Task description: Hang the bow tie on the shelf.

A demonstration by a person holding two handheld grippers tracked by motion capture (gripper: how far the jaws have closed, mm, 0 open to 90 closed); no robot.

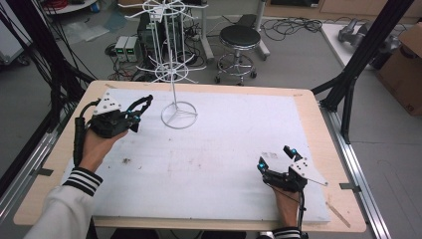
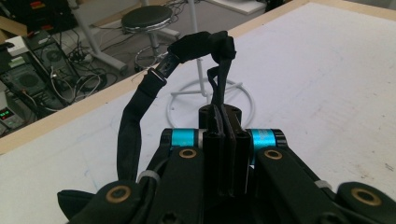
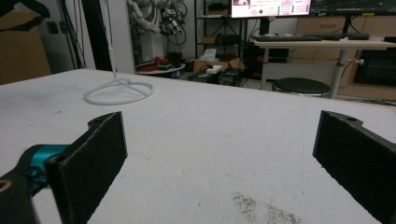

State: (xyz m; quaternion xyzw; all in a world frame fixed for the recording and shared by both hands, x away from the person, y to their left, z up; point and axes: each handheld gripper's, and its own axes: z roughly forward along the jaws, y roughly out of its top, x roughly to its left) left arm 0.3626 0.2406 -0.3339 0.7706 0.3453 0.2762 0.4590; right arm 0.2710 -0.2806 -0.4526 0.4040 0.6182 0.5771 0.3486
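Observation:
A black strap [image 1: 145, 101] arches up and over from my left gripper [image 1: 133, 121], which a hand holds at the table's far left. In the left gripper view the jaws of that gripper [image 2: 224, 122] are pressed together on one end of the strap [image 2: 140, 107], which loops up and back down to the gripper's body. Just beyond it stands a white wire hanging rack [image 1: 172, 74] on a ring base [image 2: 210, 99]. At the near right my right gripper [image 1: 275, 157] rests low over the table, open, and nothing lies between its pads [image 3: 95, 156].
A white sheet [image 1: 224, 149] covers the wooden table [image 1: 318, 129], with small dark specks [image 3: 261, 210] near the right gripper. The rack's ring base [image 3: 119, 91] lies far off to the right gripper's left. Beyond the table stand a black stool [image 1: 240, 37], computers and cables.

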